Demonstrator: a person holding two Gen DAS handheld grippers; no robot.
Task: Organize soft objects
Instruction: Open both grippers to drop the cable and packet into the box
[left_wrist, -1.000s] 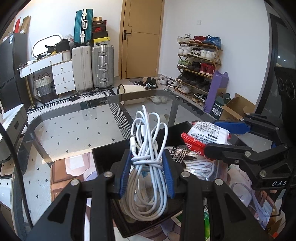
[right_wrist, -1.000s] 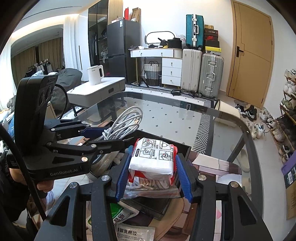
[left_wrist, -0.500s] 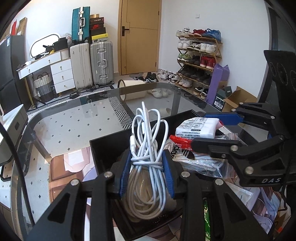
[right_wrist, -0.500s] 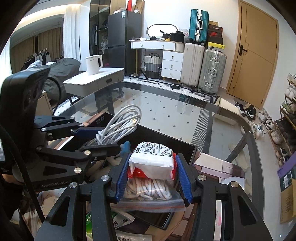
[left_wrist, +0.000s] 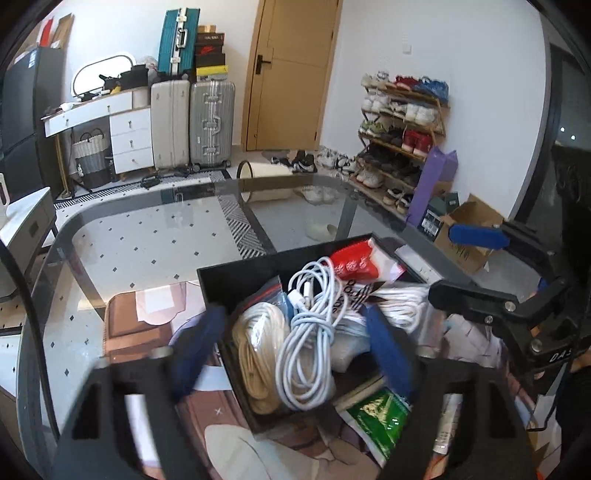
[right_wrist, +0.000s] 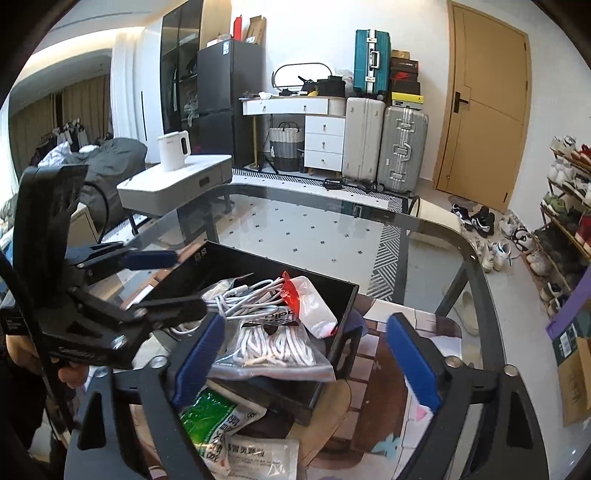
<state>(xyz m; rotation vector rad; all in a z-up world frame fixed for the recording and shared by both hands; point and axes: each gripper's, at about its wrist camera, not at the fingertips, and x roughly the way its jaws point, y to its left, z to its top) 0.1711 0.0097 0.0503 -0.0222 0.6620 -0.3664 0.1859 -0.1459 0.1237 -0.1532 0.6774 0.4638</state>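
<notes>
White cable bundle (left_wrist: 310, 332) and red-white packet (right_wrist: 310, 306) lie loose in the black tray (left_wrist: 236, 273). Left gripper (left_wrist: 291, 354) and right gripper (right_wrist: 306, 365) jaws are opening, empty, releasing for storage.

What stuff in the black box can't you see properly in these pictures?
- Bottom of the black box: both views, covered by the white cable, beige rope and bagged cords.
- Red-and-white packet: its print is too small and tilted in the right wrist view.
- Left gripper: its blue pads are motion-blurred as the jaws open.
- Green packet: partly hidden behind the right gripper, whose jaws are opening.
</notes>
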